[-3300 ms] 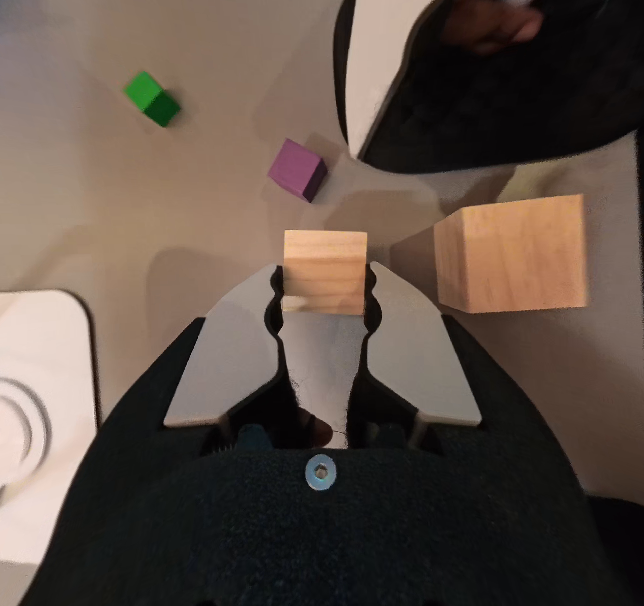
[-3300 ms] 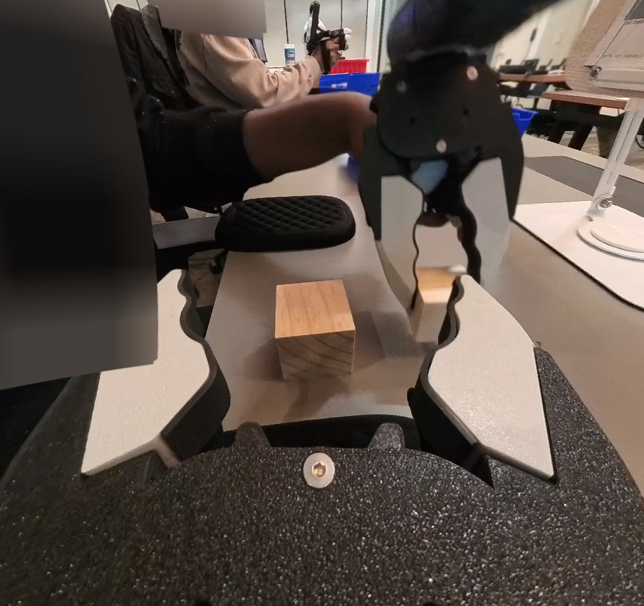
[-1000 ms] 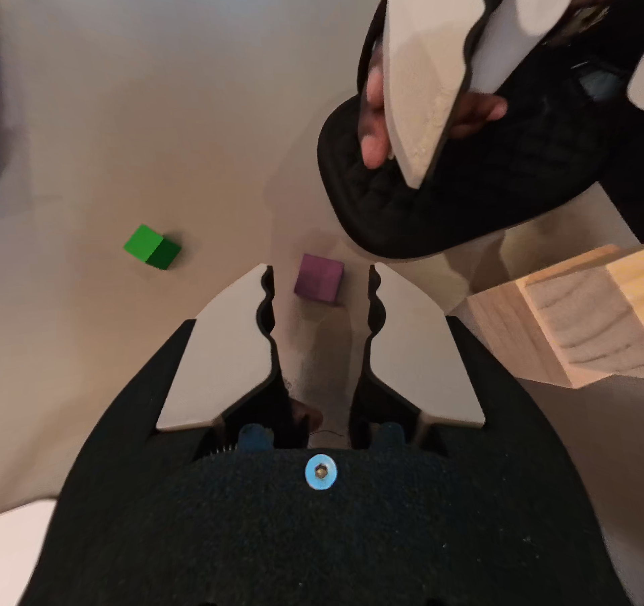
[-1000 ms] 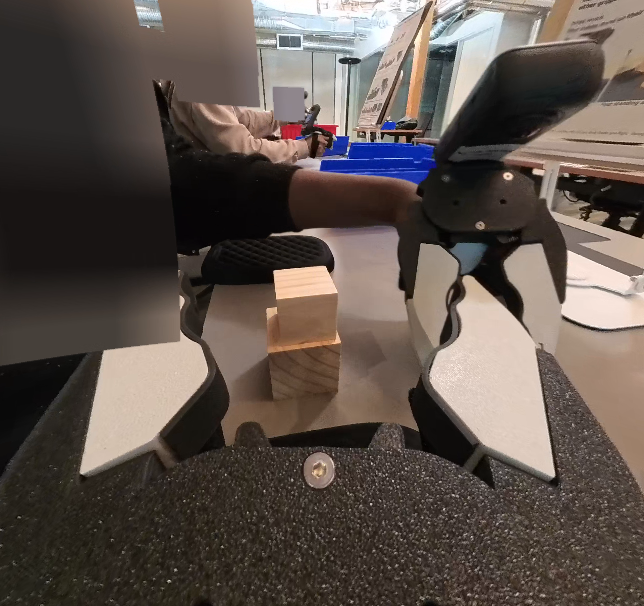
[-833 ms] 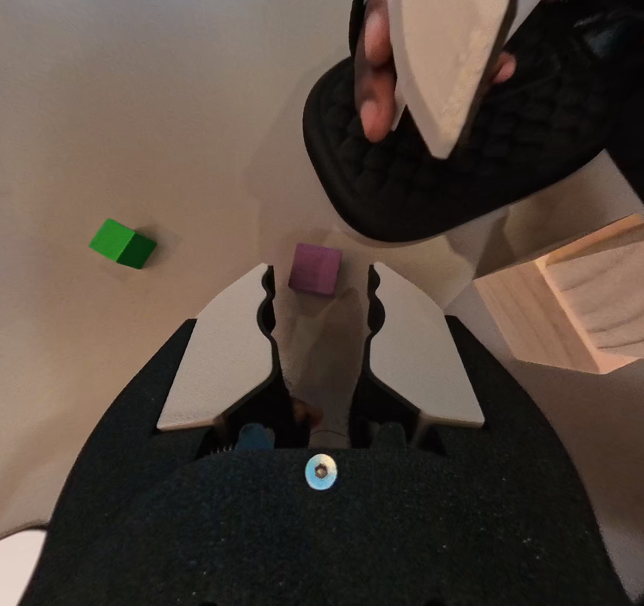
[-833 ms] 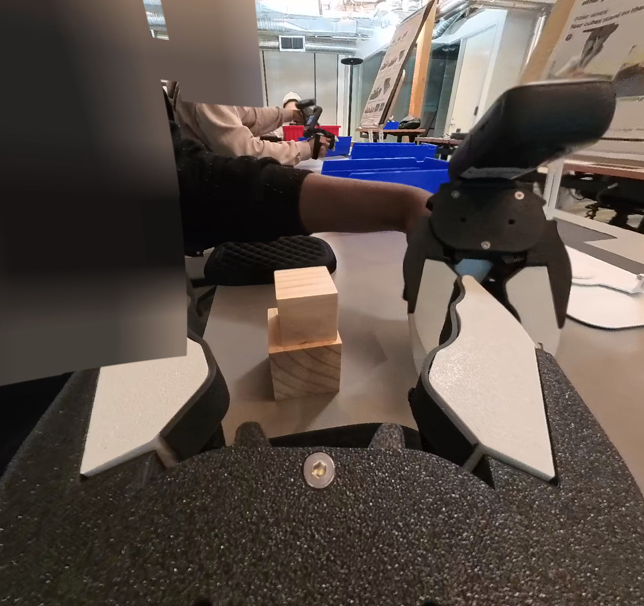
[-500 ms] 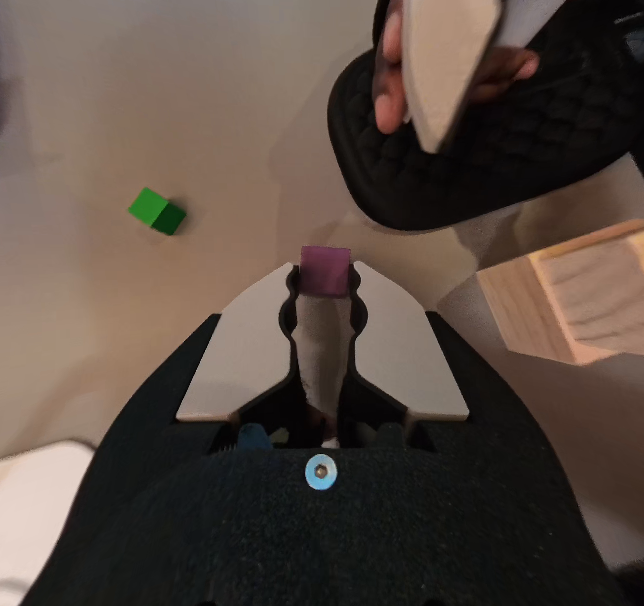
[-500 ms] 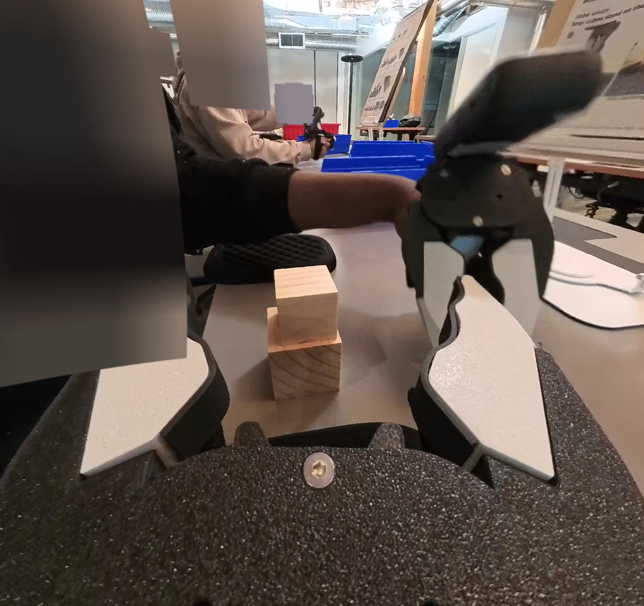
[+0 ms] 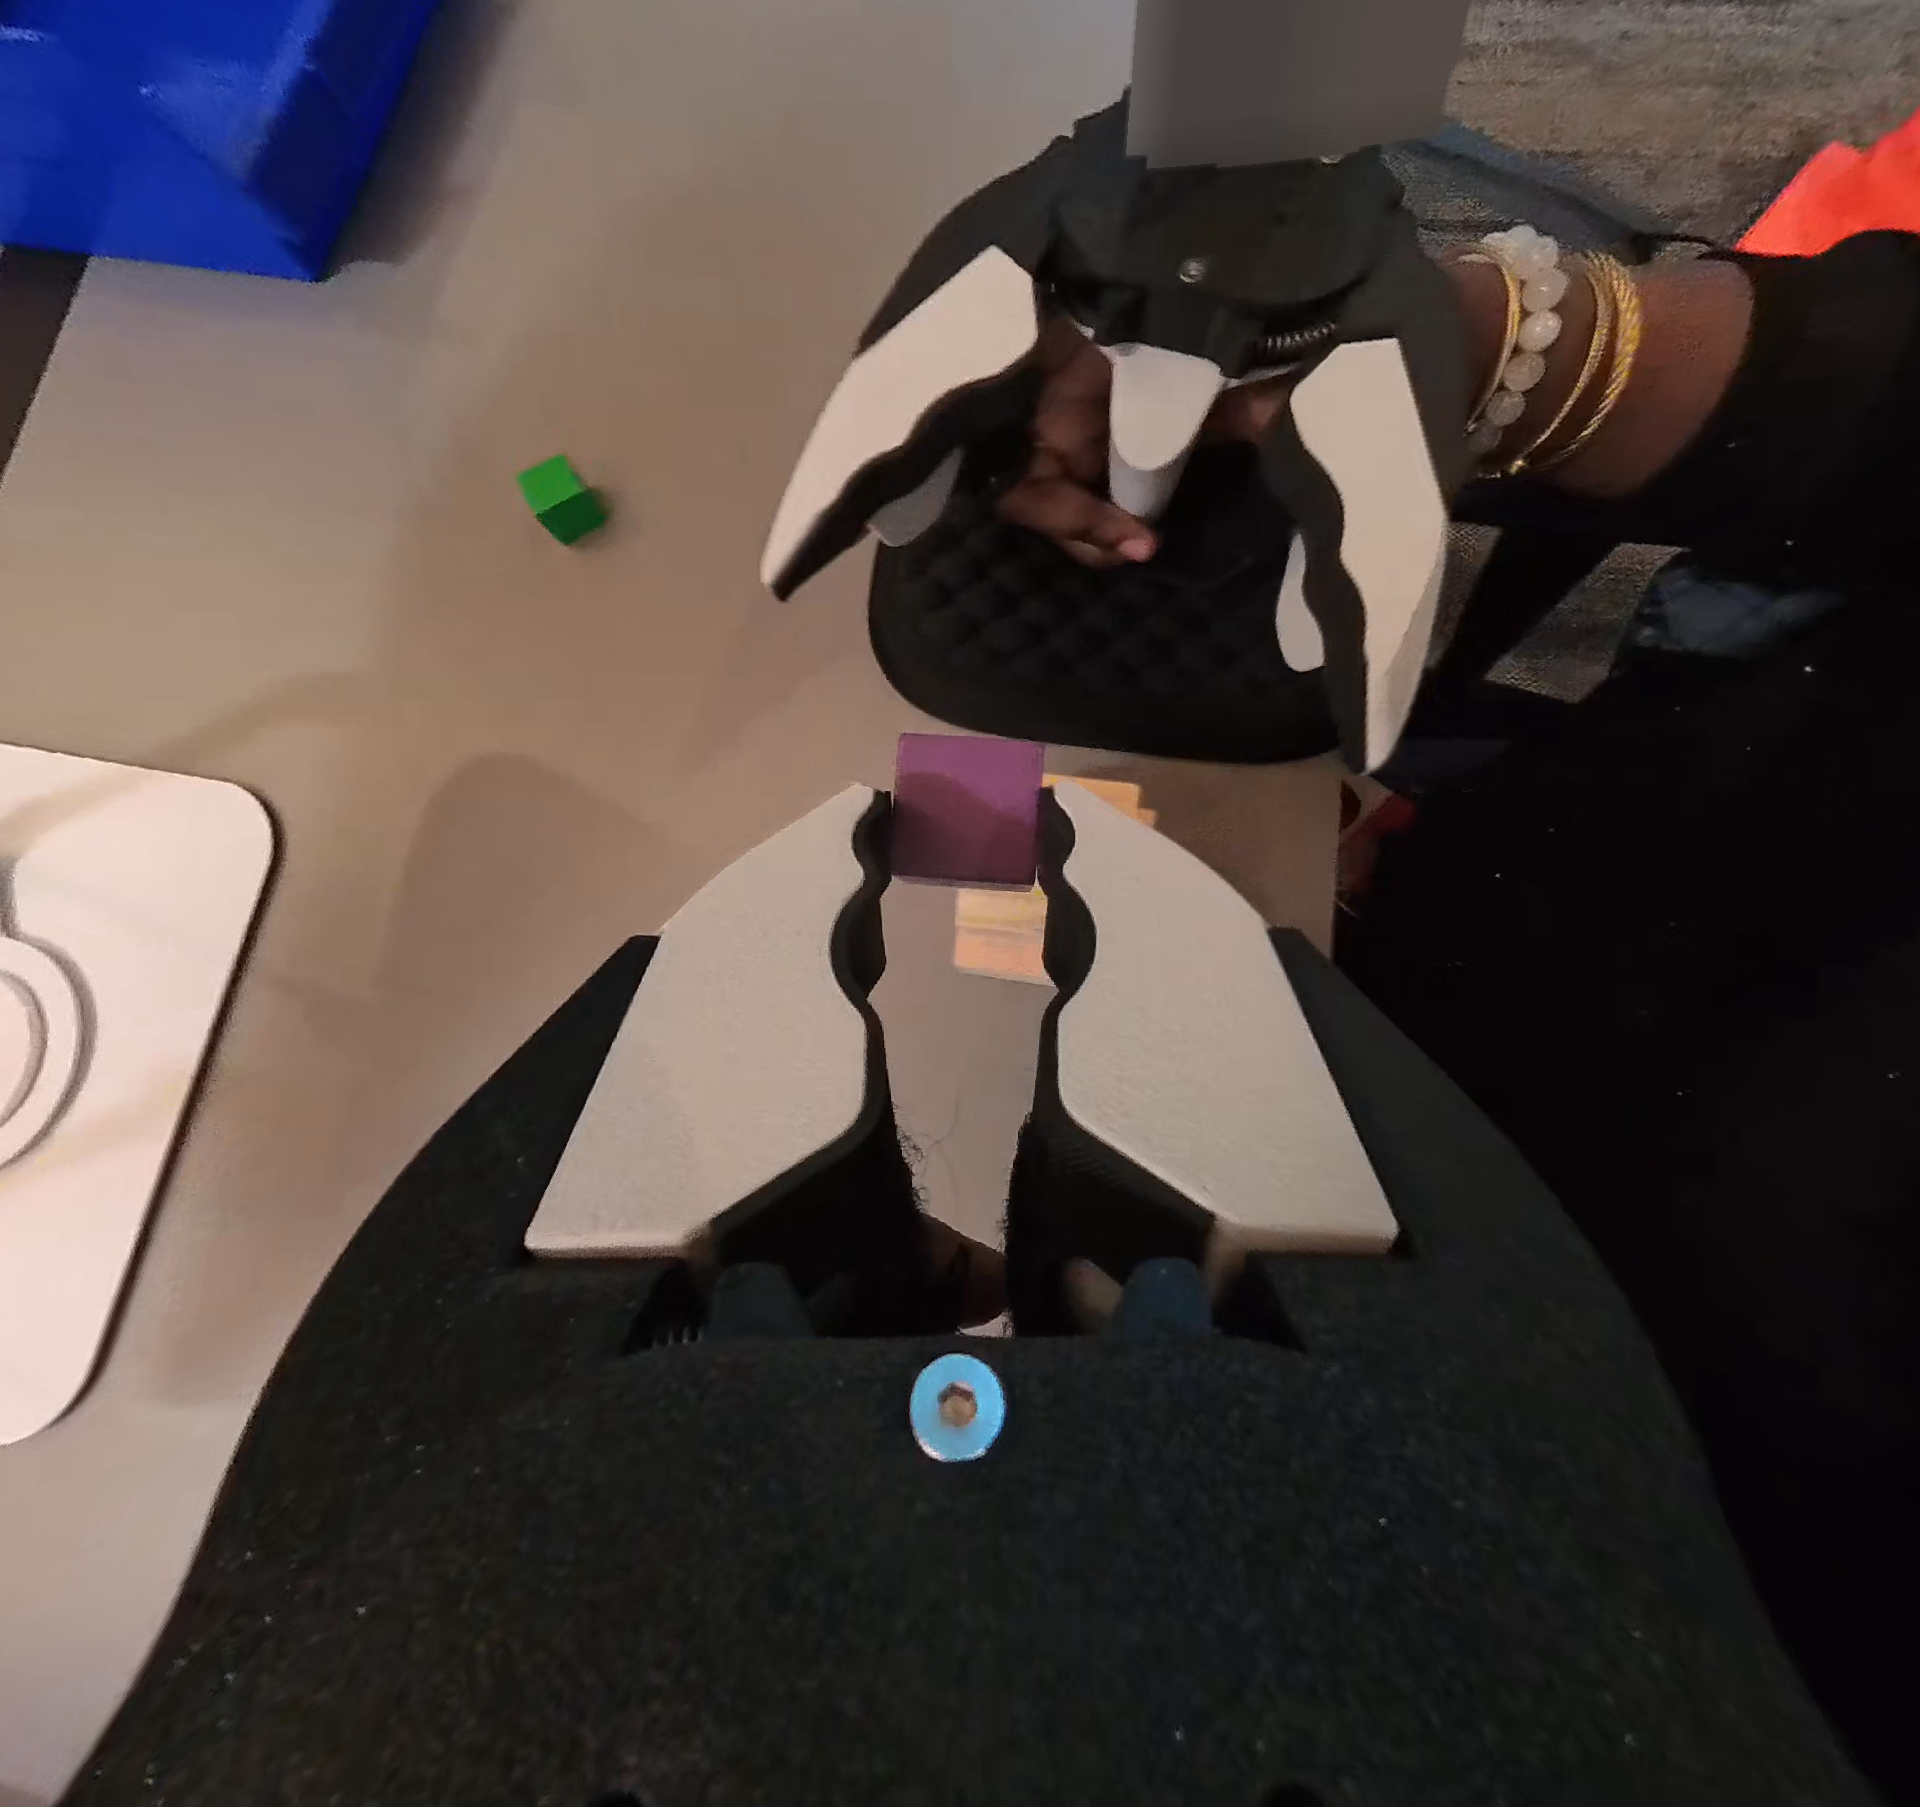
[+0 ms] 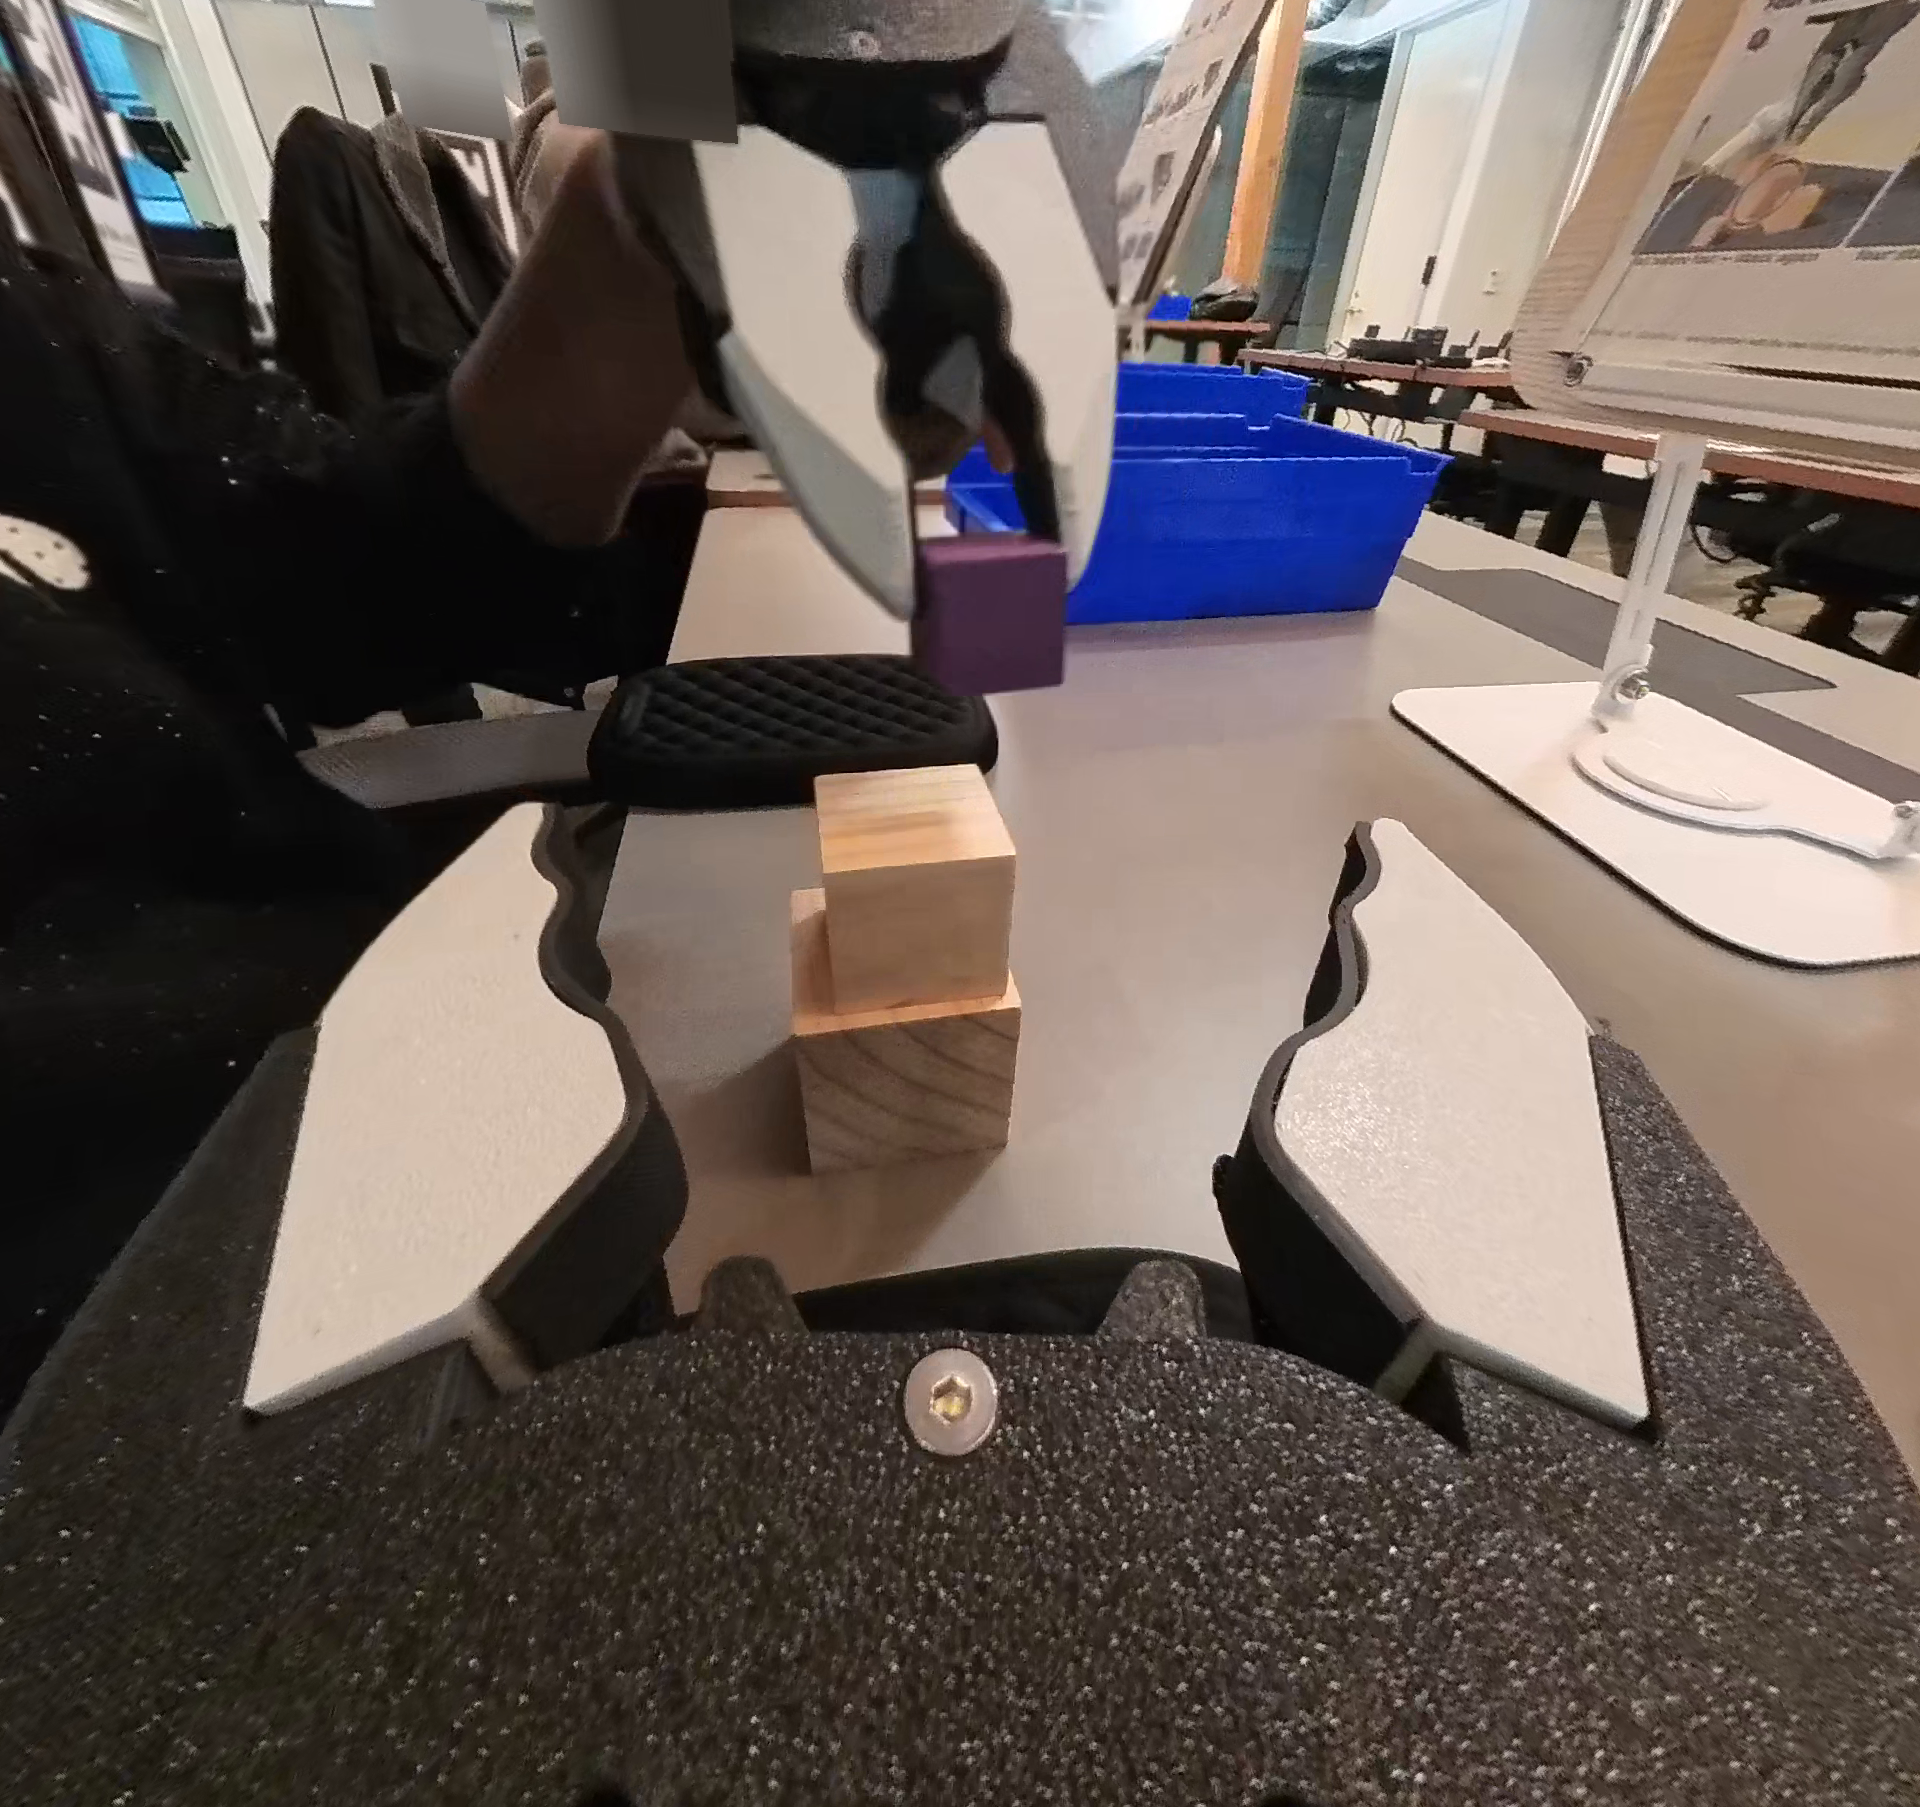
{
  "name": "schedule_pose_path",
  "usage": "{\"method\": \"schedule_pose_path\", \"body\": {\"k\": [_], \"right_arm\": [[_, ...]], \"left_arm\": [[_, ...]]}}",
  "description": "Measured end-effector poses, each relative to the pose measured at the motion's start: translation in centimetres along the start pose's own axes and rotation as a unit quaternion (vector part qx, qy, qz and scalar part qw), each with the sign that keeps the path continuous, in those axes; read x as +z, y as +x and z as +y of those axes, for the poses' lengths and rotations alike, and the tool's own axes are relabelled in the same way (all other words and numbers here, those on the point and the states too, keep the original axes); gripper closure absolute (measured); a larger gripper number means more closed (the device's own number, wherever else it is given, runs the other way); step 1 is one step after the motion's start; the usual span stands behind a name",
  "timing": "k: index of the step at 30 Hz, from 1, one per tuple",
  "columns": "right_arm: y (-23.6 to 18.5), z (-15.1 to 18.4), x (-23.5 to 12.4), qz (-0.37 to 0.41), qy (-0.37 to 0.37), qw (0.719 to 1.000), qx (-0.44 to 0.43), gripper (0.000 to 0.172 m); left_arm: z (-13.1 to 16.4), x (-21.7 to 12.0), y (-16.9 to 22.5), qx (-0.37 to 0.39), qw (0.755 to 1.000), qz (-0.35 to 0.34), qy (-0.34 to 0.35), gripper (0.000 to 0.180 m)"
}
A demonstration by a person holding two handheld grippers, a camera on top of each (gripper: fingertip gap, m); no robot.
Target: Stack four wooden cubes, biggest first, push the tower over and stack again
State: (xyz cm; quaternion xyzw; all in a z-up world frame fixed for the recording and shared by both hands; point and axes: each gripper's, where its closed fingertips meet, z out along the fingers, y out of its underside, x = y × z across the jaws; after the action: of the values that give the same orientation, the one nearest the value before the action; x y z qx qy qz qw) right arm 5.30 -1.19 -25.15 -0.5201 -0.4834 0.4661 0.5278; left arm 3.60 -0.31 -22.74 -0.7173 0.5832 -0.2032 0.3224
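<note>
Blue bin (image 9: 187,64) upper left, green cube (image 9: 562,500) left of centre on the table (image 9: 312,666). My left gripper (image 9: 966,827) pinches the purple cube (image 9: 968,812), pads on both sides, mid-frame above the stacked wooden blocks (image 10: 906,957). My right gripper (image 10: 956,884) is spread wide around that stack, touching nothing. I'd keep the cube level and centred.

Grey bench (image 10: 1195,822), two stacked wooden cubes (image 10: 904,968) near its front edge, small green cube (image 9: 562,499) farther off, blue bins (image 10: 1226,521) at the back, white stand base (image 10: 1683,822) to one side
</note>
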Motion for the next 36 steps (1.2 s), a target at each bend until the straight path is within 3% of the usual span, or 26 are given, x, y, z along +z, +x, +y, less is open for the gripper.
{"method": "schedule_pose_path", "body": {"k": [12,21,29,32,36], "right_arm": [[0.0,0.0,0.0,0.001,-0.001,1.000,0.000,0.040],[0.0,0.1,0.1,0.000,-0.003,1.000,0.000,0.040],[0.0,0.1,0.1,0.000,-0.004,1.000,-0.001,0.040],[0.0,0.1,0.1,0.000,-0.005,1.000,-0.002,0.040],[0.0,0.2,0.2,0.001,-0.007,1.000,-0.006,0.040]], "left_arm": [[2.0,1.9,1.5,0.007,0.998,0.011,-0.058,0.154],[2.0,2.0,1.7,0.013,0.998,0.024,-0.061,0.154],[1.9,1.8,1.5,0.010,0.998,0.023,-0.058,0.134],[0.4,1.0,0.0,0.012,1.000,0.005,-0.016,0.119],[-3.9,-0.1,-5.4,0.014,0.991,-0.016,0.129,0.119]]}}
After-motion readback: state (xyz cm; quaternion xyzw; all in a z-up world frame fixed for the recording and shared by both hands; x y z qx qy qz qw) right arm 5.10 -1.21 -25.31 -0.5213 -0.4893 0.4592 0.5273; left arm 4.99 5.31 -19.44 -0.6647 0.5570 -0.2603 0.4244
